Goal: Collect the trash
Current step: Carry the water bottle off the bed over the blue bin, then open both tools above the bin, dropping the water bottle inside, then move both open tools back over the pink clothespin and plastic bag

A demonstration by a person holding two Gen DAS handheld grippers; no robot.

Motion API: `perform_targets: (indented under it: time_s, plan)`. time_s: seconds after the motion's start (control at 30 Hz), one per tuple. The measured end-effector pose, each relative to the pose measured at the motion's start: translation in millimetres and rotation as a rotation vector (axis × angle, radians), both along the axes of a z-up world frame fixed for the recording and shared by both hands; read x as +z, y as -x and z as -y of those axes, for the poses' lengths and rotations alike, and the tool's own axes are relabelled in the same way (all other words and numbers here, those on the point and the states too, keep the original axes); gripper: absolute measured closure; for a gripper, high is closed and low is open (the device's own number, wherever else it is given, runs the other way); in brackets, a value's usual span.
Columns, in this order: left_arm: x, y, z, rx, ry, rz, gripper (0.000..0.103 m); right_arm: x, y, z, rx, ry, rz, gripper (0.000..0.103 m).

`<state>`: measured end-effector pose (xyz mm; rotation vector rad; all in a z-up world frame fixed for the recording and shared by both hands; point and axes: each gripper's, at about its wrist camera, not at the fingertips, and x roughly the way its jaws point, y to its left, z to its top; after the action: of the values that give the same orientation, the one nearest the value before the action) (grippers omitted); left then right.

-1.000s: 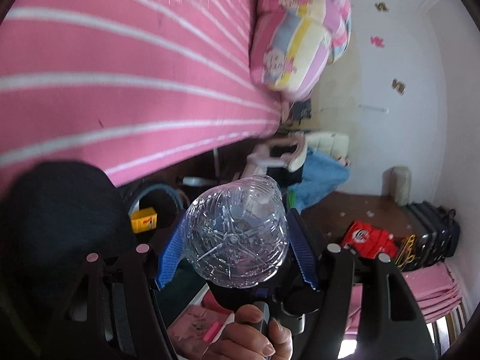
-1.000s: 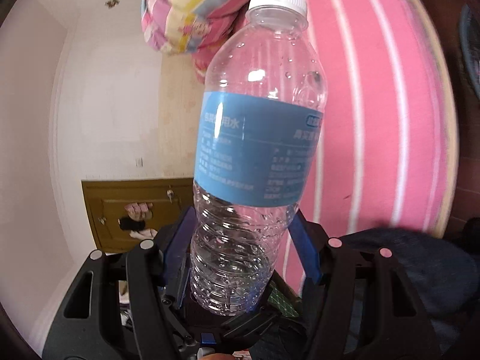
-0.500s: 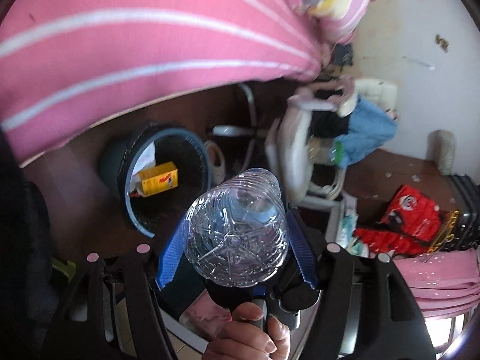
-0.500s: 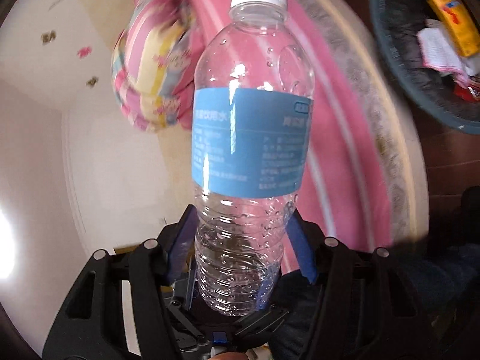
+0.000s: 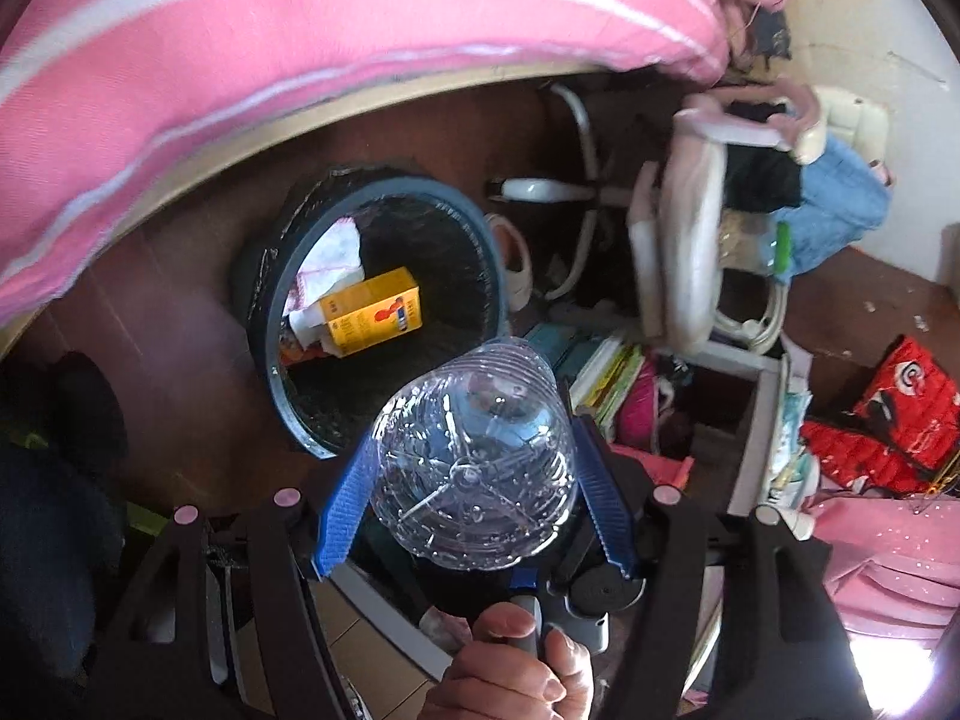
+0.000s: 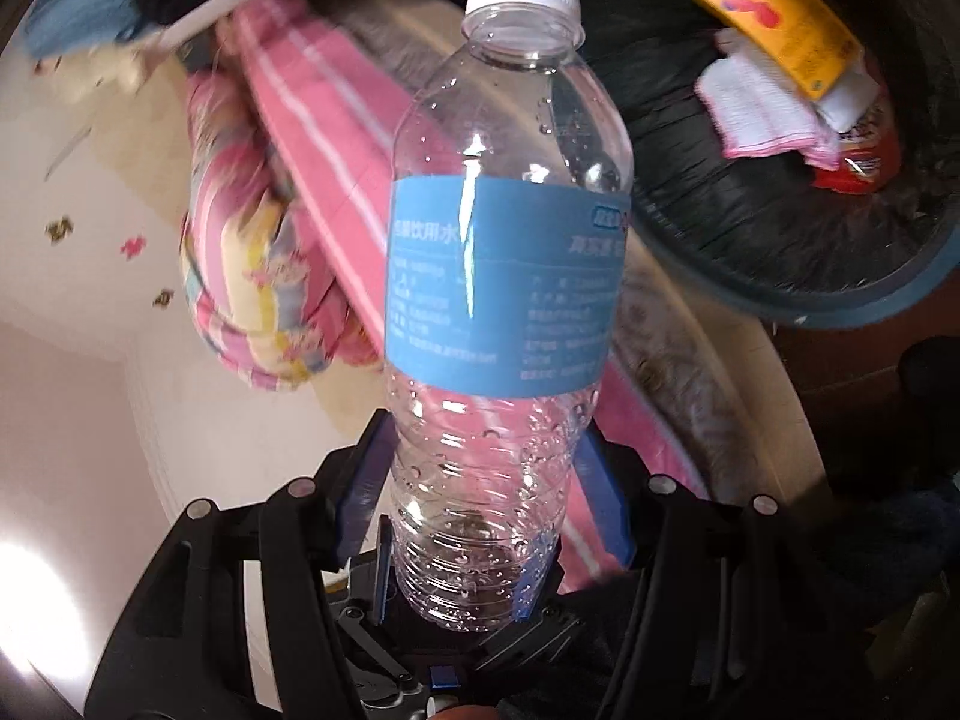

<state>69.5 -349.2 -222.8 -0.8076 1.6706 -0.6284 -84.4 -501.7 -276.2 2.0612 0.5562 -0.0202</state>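
In the left wrist view my left gripper is shut on a clear plastic bottle, whose ribbed base faces the camera between the blue pads. Just beyond it on the floor stands a round dark bin with a black liner, holding a yellow carton and a white cloth. My right gripper is shut on the lower body of a second clear bottle with a blue label and white cap. That cap points toward the bin at the upper right, where the yellow carton lies.
A pink striped bed overhangs the bin. To the right are a white chair frame, stacked books, a red bag and pink cloth. A hand grips a grey handle under the left gripper. A dark bundle lies at the left.
Both grippers have swung down from the bed toward the floor with their bottles. The bin has come into both views and grown larger. The right view has rolled.
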Motion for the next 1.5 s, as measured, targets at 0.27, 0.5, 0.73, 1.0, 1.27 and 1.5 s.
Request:
perform_targets:
  time_s: [0.27, 0.5, 0.73, 1.0, 1.27, 1.5]
  plan:
    - [0, -10, 35, -0.127, -0.014, 0.094, 0.039, -29, 14, 16, -0.099, -0.074, -0.024, 0.041]
    - [12, -12, 38, -0.103, 0.044, 0.128, 0.014, -14, 39, 40, -0.130, 0.046, -0.147, 0.012]
    - [15, -9, 21, -0.025, 0.076, 0.078, 0.014, -7, 44, 32, -0.122, 0.031, -0.133, 0.011]
    - [56, -4, -19, 0.069, 0.134, 0.169, 0.013, 33, 23, 13, -0.029, 0.115, -0.060, 0.009]
    - [109, -10, -80, 0.161, 0.226, 0.285, 0.013, 105, -36, -49, 0.137, 0.237, 0.102, 0.006]
    - [173, -23, -172, 0.247, 0.163, 0.495, 0.013, 156, -84, -104, 0.269, 0.443, 0.158, 0.006]
